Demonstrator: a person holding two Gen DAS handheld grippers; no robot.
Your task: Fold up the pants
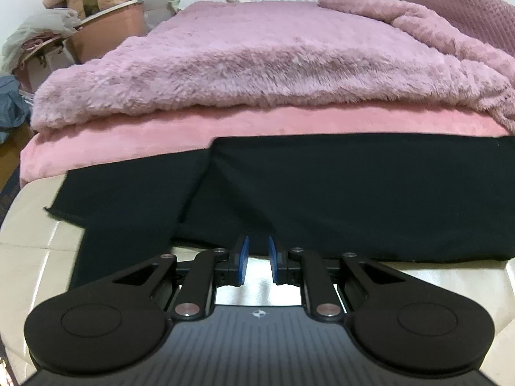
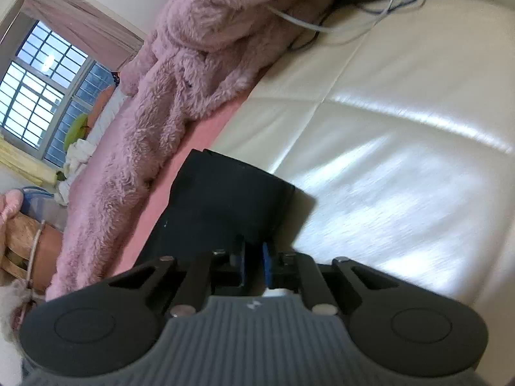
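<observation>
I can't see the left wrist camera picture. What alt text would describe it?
Black pants lie partly folded across a glossy cream surface, with the left gripper at their near edge, its blue-padded jaws slightly apart and holding nothing. Behind the pants are a pink sheet and a fluffy mauve blanket on a bed, with bags and laundry beyond.
</observation>
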